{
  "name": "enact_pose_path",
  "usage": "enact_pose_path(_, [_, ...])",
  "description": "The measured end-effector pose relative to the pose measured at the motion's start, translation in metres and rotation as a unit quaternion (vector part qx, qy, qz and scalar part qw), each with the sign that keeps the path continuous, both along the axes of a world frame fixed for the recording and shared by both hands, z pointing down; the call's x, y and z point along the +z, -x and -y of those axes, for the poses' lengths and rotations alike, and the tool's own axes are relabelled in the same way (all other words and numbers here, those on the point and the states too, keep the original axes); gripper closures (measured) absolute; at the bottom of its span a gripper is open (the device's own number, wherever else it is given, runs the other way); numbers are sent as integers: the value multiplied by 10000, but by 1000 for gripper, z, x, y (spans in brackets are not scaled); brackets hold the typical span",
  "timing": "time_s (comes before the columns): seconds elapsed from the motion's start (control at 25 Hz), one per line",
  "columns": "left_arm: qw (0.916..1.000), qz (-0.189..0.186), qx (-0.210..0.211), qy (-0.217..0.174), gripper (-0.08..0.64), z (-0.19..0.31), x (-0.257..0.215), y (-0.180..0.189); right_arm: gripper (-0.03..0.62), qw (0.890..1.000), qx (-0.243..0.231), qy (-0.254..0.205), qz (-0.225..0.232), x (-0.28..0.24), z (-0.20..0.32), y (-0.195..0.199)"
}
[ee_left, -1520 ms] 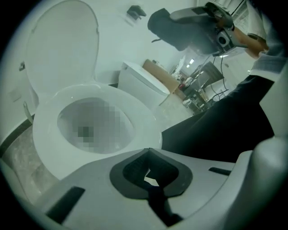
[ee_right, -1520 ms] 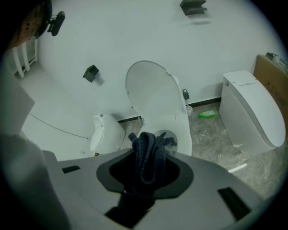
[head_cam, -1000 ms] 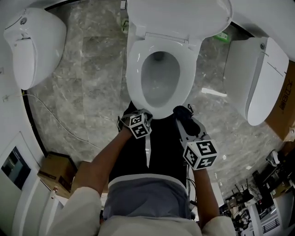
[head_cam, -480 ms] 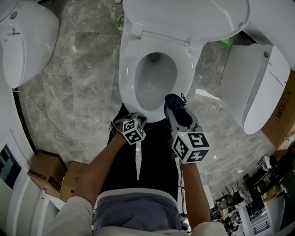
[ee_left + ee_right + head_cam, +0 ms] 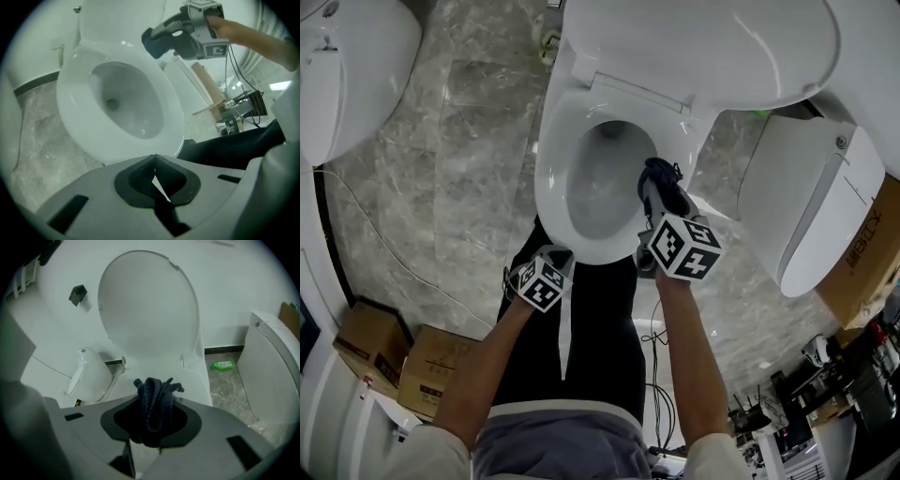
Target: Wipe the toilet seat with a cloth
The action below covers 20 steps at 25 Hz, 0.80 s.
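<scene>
The white toilet seat [image 5: 549,183] lies down around the bowl, with the lid [image 5: 703,47] standing up behind it. My right gripper [image 5: 659,194] is shut on a bunched dark blue cloth [image 5: 662,180] and hangs over the seat's right side. In the right gripper view the cloth [image 5: 154,397] fills the gap between the jaws of my right gripper [image 5: 152,418]. My left gripper [image 5: 555,257] sits low by the seat's front left edge. Seen in the left gripper view, my left gripper [image 5: 153,161] is shut on nothing, with the seat [image 5: 77,110] just ahead. That view also shows the cloth [image 5: 152,44] at the top.
Other white toilets stand at the left [image 5: 337,66] and the right [image 5: 806,206]. A green bottle [image 5: 222,365] lies on the marble floor behind the toilet. Cardboard boxes [image 5: 361,342] sit at the lower left, and a thin cable [image 5: 375,234] runs across the floor.
My right gripper has carried the cloth forward and down, from the seat's front edge to above its right side. The left gripper has rolled and dropped slightly by the front edge.
</scene>
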<state>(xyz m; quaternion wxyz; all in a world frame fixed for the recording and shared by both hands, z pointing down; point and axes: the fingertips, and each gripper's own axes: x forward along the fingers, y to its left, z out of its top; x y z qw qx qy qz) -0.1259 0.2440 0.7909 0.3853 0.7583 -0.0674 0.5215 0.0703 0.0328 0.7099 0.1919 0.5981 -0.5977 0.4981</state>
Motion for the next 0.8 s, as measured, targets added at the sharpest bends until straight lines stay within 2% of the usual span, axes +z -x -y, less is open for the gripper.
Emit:
enact_pose_path(0.12, [9978, 194, -632, -15, 551, 7, -8, 30, 494, 9998, -38, 25, -201, 18, 13, -7])
enact_pose_path(0.24, [9906, 263, -1343, -79, 551, 19, -24, 53, 494, 9986, -64, 27, -519, 31, 27, -12])
enact_pose_path(0.44, [9652, 63, -2596, -295, 551, 49, -65, 66, 494, 9958, -45, -14, -914, 49, 54, -16])
enact_pose_path(0.52, [9581, -107, -2842, -356, 549, 58, -82, 63, 494, 9941, 4, 8, -1086, 56, 62, -17])
enact_pose_path(0.8, [9436, -593, -3244, -298, 549, 68, -115, 48, 494, 9867, 341, 205, -1576, 76, 79, -20])
